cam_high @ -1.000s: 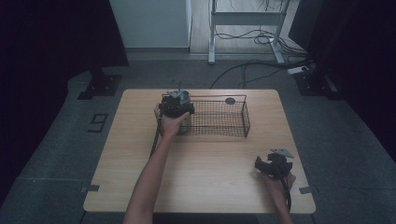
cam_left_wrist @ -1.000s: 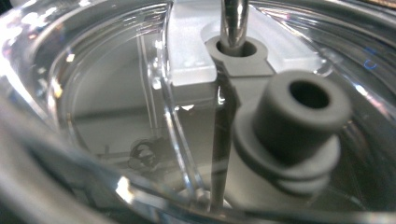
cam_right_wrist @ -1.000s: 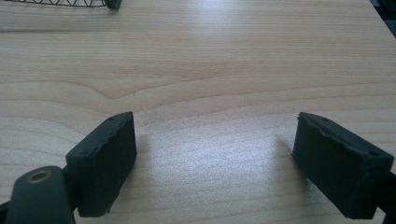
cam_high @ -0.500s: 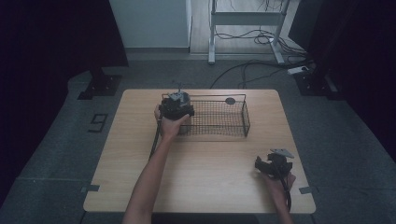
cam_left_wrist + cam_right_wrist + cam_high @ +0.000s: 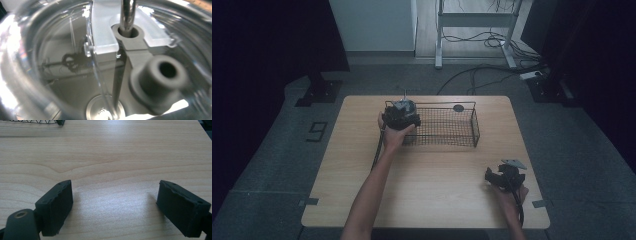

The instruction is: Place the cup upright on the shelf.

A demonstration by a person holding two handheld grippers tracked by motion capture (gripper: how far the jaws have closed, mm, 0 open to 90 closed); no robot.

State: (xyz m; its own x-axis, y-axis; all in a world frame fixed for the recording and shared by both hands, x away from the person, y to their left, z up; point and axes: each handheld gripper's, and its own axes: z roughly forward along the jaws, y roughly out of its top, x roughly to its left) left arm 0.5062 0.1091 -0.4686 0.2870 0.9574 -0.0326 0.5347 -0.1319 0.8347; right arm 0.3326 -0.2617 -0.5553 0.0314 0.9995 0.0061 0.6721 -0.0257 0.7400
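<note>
A: Quick pass. Left claw (image 5: 401, 116)?
B: At the basket's (image 5: 464, 143) left end, about 10 o'clock on the counter (image 5: 432, 175). Its camera is pressed up against a clear container (image 5: 62, 62) with a grey lid part (image 5: 155, 75) and a metal rod (image 5: 127, 12) standing in a hole. Jaws are out of frame there, and from above the hand covers them. Can't tell if it's clamped or apart.
A: So where's the container?
B: Right at the left claw, over or just inside the basket's left end. Touching the mesh or not, can't tell.
A: Right claw (image 5: 506, 176)?
B: Down at 5 o'clock, well apart from the basket. Jaws spread wide, nothing between them, just bare wood. The basket corner (image 5: 58, 122) sits at 11 o'clock in its own view.
A: Key relation for the next move?
B: The basket's long axis runs 9 to 3 across the counter. The container is at the 9 end and the left hand is already on it, so the left is far nearer. My guess: the left sets it down into the basket, or lifts it out; the right stays idle.
A: Anything else in the basket?
B: A dark round thing (image 5: 458, 107) at the far rim, too small to name.
</note>
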